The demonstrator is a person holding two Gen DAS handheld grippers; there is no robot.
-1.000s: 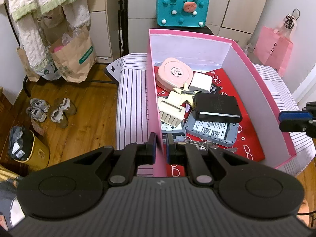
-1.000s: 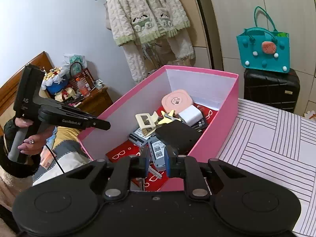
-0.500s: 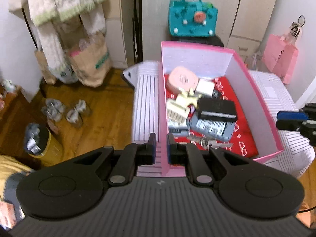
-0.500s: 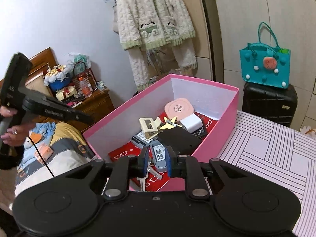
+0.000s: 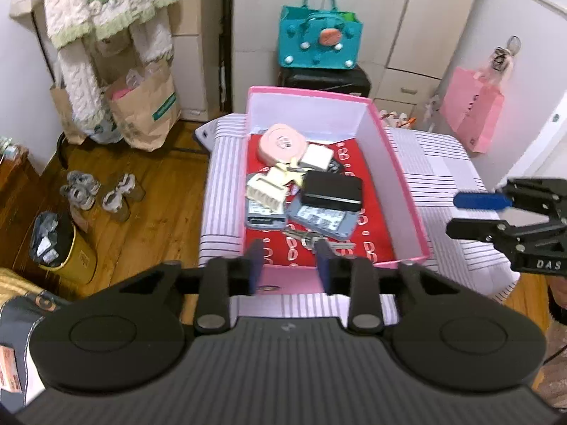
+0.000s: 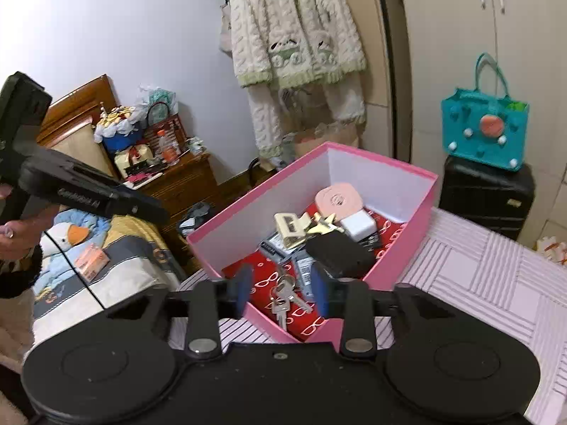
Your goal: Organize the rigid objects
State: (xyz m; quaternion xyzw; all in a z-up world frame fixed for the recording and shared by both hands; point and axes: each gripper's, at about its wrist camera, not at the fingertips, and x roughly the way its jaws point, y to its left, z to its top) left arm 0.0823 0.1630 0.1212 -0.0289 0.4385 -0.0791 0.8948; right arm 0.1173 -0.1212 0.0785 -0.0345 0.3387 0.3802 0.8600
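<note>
A pink box (image 5: 397, 173) stands on a striped counter (image 5: 446, 163), reaching from its back edge most of the way to the front edge, nearer the left side. Inside, on a red lining, lie a round pink case (image 5: 281, 141), a white charger (image 5: 316, 157), a cream hair clip (image 5: 264, 191), a black pouch (image 5: 333, 191) resting on a grey device (image 5: 320, 219), and a bunch of keys (image 6: 283, 297) nearest the front wall. The left tongs (image 5: 287, 269) hover above the box's front wall, jaws opening with nothing between them. The right tongs (image 6: 280, 285) hang over the box's near corner, jaws opening too, empty, the keys showing below the gap without touching the pads. Around the counter stand a black suitcase (image 6: 485, 191) carrying a teal felt bag (image 5: 320, 40), a pink paper bag (image 5: 473, 117) on the wall, brown paper bags (image 5: 145, 113) under a hanging knitted cardigan (image 6: 294, 32), shoes (image 5: 102, 194) and a lined bin (image 5: 58, 244) on the wooden floor (image 5: 156, 177).
</note>
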